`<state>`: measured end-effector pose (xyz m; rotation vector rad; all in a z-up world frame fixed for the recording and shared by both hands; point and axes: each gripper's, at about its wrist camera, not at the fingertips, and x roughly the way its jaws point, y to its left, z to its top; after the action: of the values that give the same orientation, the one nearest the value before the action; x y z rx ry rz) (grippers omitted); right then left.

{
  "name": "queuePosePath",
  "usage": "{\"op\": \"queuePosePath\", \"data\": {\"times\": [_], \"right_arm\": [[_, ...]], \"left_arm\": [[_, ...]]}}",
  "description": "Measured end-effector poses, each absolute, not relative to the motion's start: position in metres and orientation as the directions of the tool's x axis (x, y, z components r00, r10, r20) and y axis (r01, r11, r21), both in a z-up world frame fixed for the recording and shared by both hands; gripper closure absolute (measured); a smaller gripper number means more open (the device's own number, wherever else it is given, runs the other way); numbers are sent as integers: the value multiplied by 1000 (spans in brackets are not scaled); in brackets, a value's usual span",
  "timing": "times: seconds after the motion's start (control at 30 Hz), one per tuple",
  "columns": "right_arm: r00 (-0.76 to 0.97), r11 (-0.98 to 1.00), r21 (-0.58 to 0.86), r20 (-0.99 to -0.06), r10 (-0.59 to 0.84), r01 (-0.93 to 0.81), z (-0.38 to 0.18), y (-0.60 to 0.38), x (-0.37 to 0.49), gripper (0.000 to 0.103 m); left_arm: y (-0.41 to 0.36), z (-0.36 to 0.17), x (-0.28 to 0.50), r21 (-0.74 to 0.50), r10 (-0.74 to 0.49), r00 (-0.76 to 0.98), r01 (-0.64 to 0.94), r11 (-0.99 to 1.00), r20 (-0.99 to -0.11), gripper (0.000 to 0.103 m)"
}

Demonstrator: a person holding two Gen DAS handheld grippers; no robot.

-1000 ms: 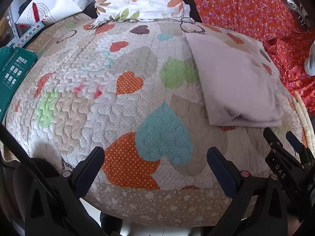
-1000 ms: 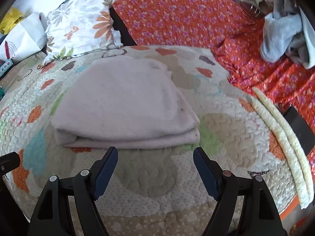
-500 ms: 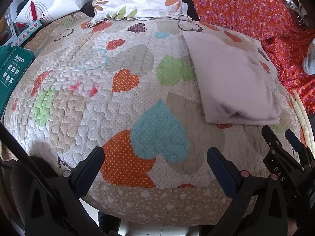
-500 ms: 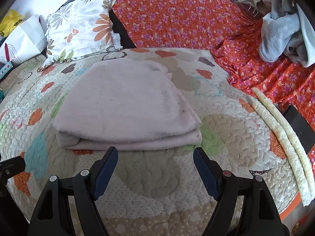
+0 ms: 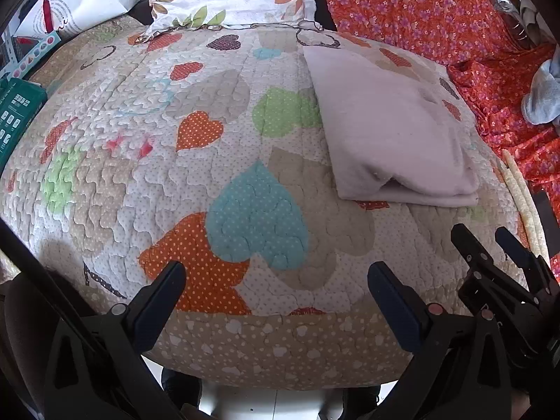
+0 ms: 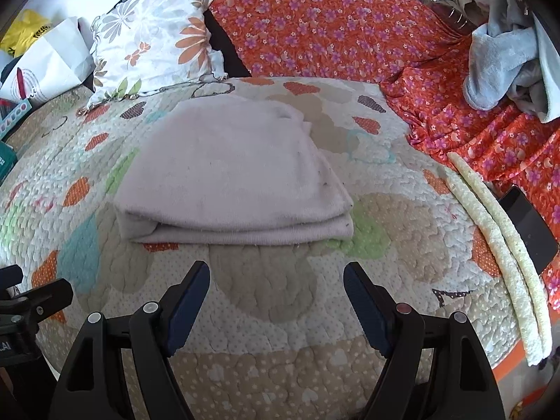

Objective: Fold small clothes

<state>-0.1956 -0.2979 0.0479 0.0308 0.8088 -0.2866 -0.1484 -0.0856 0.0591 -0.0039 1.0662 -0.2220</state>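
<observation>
- The folded pale-lilac garment (image 6: 227,182) lies flat on the heart-patterned quilt (image 5: 175,182) of the bed, toward the quilt's right side and back from its near edge (its layered fold edges face the cameras).
- The right hand-held gripper (image 6: 276,301) hovers over the near edge of the quilt, just short of the garment's folded front; its blue-padded fingers (image 6: 185,301) are spread wide and hold nothing.
- The left hand-held gripper (image 5: 276,294) sits over the quilt's near edge, left of the garment and apart from it, above an orange and a teal heart; it too is spread wide and holds nothing.
- A floral pillow (image 6: 154,35) rests at the far edge of the quilt.
- An orange flowered cloth (image 6: 332,24) covers the bed beyond the quilt's right edge, with a grey-blue bundle of fabric (image 6: 507,56) on it.
- Two pale, rough strips (image 6: 497,238) run side by side along the quilt's right edge, a dark flat object (image 6: 528,224) just beside them.
</observation>
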Motion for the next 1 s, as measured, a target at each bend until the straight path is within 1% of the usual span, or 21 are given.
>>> {"op": "queuePosePath", "data": {"times": [0.3, 0.47, 0.53, 0.57, 0.6, 0.63, 0.67, 0.7, 0.8, 0.87, 1.0], "right_arm": [[650, 963, -87, -722, -237, 255, 46, -299, -195, 20], [667, 977, -27, -727, -164, 210, 62, -303, -172, 20], [697, 982, 11, -706, -126, 189, 73, -305, -153, 23], [710, 983, 22, -695, -115, 181, 78, -310, -141, 32], [712, 983, 16, -691, -122, 185, 80, -314, -125, 44], [709, 982, 11, -694, -127, 187, 79, -317, -115, 51], [699, 983, 13, -705, -121, 184, 75, -321, -100, 67], [685, 984, 25, -720, -106, 179, 70, -326, -89, 78], [609, 976, 79, -790, -64, 205, 43, -344, -65, 81], [610, 969, 123, -792, -35, 215, 35, -354, -71, 84], [572, 973, 115, -820, -21, 201, 34, -356, -84, 86]], "left_arm": [[-86, 57, -150, -100, -173, 465, 177, 979, -868, 0], [-84, 49, -142, -93, -160, 454, 167, 982, -877, 0], [-81, 48, -138, -100, -160, 450, 154, 983, -879, 0], [-80, 48, -136, -104, -161, 448, 149, 983, -880, 0], [-78, 49, -133, -108, -163, 447, 146, 983, -880, 0], [-77, 50, -131, -114, -165, 449, 139, 984, -878, 0], [-76, 53, -127, -123, -171, 453, 133, 983, -875, 0], [-77, 56, -123, -131, -177, 458, 130, 983, -871, 0], [-82, 66, -106, -151, -195, 473, 129, 980, -859, 0], [-93, 72, -90, -165, -213, 480, 140, 976, -851, 0], [-120, 75, -64, -174, -236, 490, 169, 970, -839, 0]]}}
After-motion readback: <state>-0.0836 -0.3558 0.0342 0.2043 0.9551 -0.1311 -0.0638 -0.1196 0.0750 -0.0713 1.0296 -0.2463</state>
